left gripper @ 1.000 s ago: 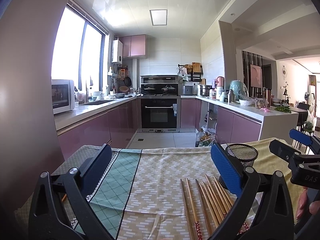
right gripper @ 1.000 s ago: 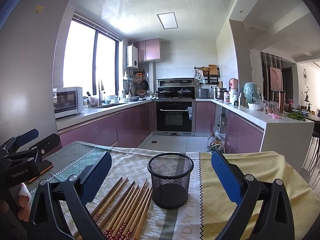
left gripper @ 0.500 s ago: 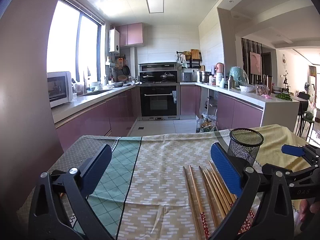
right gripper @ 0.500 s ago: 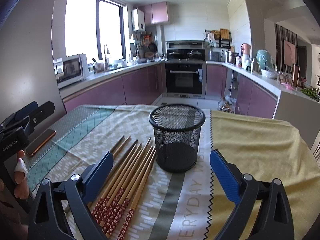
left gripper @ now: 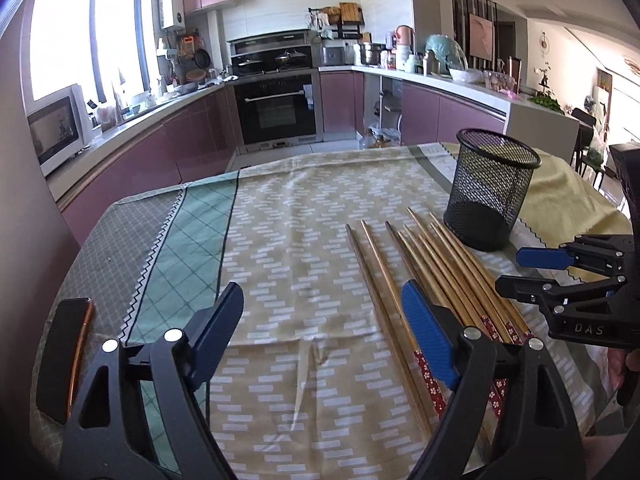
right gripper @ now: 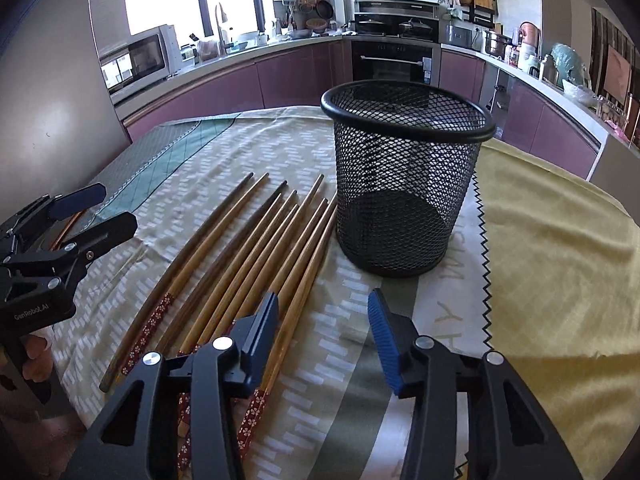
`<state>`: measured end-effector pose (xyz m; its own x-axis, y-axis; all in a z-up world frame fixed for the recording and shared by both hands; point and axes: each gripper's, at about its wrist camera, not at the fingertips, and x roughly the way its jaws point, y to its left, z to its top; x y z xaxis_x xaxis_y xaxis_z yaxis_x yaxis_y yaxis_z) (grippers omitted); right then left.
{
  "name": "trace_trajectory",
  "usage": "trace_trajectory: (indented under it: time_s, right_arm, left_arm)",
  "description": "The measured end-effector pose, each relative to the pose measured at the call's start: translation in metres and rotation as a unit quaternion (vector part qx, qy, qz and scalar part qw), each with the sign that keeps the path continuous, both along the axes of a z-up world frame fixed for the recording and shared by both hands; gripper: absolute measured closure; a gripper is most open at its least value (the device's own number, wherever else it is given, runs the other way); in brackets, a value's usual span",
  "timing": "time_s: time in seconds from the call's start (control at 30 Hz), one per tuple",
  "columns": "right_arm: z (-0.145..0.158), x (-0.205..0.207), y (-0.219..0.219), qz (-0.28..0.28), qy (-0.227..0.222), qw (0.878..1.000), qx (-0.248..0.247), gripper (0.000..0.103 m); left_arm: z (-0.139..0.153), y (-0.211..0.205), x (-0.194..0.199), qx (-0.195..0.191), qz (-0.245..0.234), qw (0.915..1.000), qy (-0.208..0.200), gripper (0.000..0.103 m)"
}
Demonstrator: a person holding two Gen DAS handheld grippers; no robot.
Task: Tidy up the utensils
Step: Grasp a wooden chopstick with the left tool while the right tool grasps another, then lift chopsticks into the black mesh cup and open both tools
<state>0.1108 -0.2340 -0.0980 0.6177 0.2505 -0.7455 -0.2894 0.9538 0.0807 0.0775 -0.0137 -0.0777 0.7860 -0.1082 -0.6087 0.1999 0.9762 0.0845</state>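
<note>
Several wooden chopsticks [left gripper: 436, 276] with red flowered ends lie side by side on the tablecloth; they also show in the right wrist view [right gripper: 256, 264]. An empty black mesh cup [left gripper: 490, 188] stands upright just right of their tips, large in the right wrist view [right gripper: 404, 176]. My left gripper [left gripper: 324, 324] is open and empty, low over the cloth left of the chopsticks. My right gripper [right gripper: 324, 328] is open and empty, above the chopsticks' red ends, in front of the cup. Each gripper shows in the other's view: the right [left gripper: 532, 268], the left [right gripper: 96, 210].
A dark phone [left gripper: 66, 356] lies at the table's left edge. The patterned tablecloth [left gripper: 280, 216] covers the table, with a yellow cloth [right gripper: 560, 248] on the right. Kitchen counters and an oven stand beyond the far edge.
Both grippers have tilted down and dropped toward the table. The right gripper has come close to the cup and the chopsticks' red ends. Both stay open and empty.
</note>
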Motion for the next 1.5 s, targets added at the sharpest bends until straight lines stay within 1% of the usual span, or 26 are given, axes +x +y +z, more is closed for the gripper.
trace_trajectory:
  time_s: [0.07,0.1,0.13,0.17,0.23,0.37,0.43,0.47,0.5,0.57,0.6,0.63,0.73,0.77,0.8,0.87,1.0,1.13,1.33,1.5]
  right_arm:
    - [-0.002,0.001,0.0,0.0,0.008,1.0,-0.001,0.064]
    - [-0.002,0.001,-0.001,0.0,0.012,1.0,-0.001,0.065]
    - [-0.002,0.002,-0.001,-0.001,0.016,1.0,-0.004,0.071]
    - [-0.004,0.002,-0.004,-0.003,0.018,1.0,-0.006,0.072]
    - [-0.004,0.003,-0.004,-0.004,0.022,1.0,-0.007,0.074]
    - [-0.003,0.009,-0.003,-0.002,0.026,1.0,-0.011,0.076]
    - [-0.003,0.013,-0.001,-0.001,0.027,1.0,-0.014,0.08]
    - [-0.002,0.014,0.0,0.0,0.028,1.0,-0.013,0.081]
    - [-0.002,0.016,0.001,0.002,0.029,1.0,-0.011,0.084]
    - [-0.002,0.018,0.001,0.005,0.03,0.999,-0.009,0.088]
    - [-0.002,0.019,0.002,0.006,0.031,0.999,-0.006,0.092]
    - [-0.003,0.02,0.001,0.008,0.033,0.999,0.0,0.095]
    - [-0.003,0.02,0.001,0.007,0.035,0.999,0.009,0.096]
    - [-0.003,0.021,0.0,0.006,0.037,0.999,0.014,0.096]
    - [-0.002,0.021,-0.002,0.005,0.039,0.999,0.021,0.097]
    - [-0.002,0.02,-0.004,0.004,0.041,0.999,0.033,0.098]
    - [0.004,0.014,-0.007,0.01,0.033,0.999,0.042,0.098]
    - [0.018,0.005,-0.011,0.026,0.015,0.998,0.063,0.098]
    - [0.05,-0.008,-0.023,0.041,-0.029,0.993,0.103,0.098]
    - [0.077,-0.015,-0.038,0.045,-0.068,0.988,0.132,0.098]
  left_arm:
    - [-0.007,-0.006,0.007,0.005,-0.011,0.9998,0.017,0.029]
    - [-0.011,-0.008,0.01,0.007,-0.017,0.9995,0.026,0.031]
    - [-0.015,-0.01,0.014,0.01,-0.021,0.9991,0.035,0.033]
    - [-0.018,-0.012,0.017,0.014,-0.024,0.9987,0.044,0.036]
    - [-0.024,-0.018,0.024,0.018,-0.031,0.9975,0.061,0.038]
    - [-0.031,-0.021,0.032,0.008,-0.048,0.9948,0.09,0.046]
    - [-0.035,-0.024,0.037,0.007,-0.052,0.9934,0.103,0.053]
    - [-0.038,-0.025,0.042,0.007,-0.051,0.9924,0.112,0.059]
    - [-0.04,-0.026,0.045,0.002,-0.055,0.9913,0.12,0.062]
    - [-0.041,-0.028,0.049,0.0,-0.054,0.991,0.123,0.065]
    - [-0.041,-0.029,0.05,-0.001,-0.054,0.9908,0.124,0.07]
    - [-0.041,-0.03,0.052,-0.006,-0.055,0.9902,0.128,0.073]
    - [-0.04,-0.032,0.057,-0.018,-0.053,0.9891,0.136,0.083]
    - [-0.04,-0.033,0.059,-0.022,-0.051,0.9888,0.139,0.09]
    - [-0.04,-0.034,0.06,-0.027,-0.049,0.9884,0.141,0.091]
    - [-0.038,-0.033,0.059,-0.034,-0.044,0.9882,0.143,0.093]
    - [-0.035,-0.029,0.058,-0.05,-0.035,0.9874,0.146,0.095]
    - [-0.022,-0.021,0.046,-0.065,-0.045,0.9875,0.137,0.095]
    - [0.02,-0.011,0.029,-0.095,-0.082,0.9868,0.103,0.095]
    - [0.062,-0.004,0.015,-0.13,-0.118,0.9819,0.071,0.095]
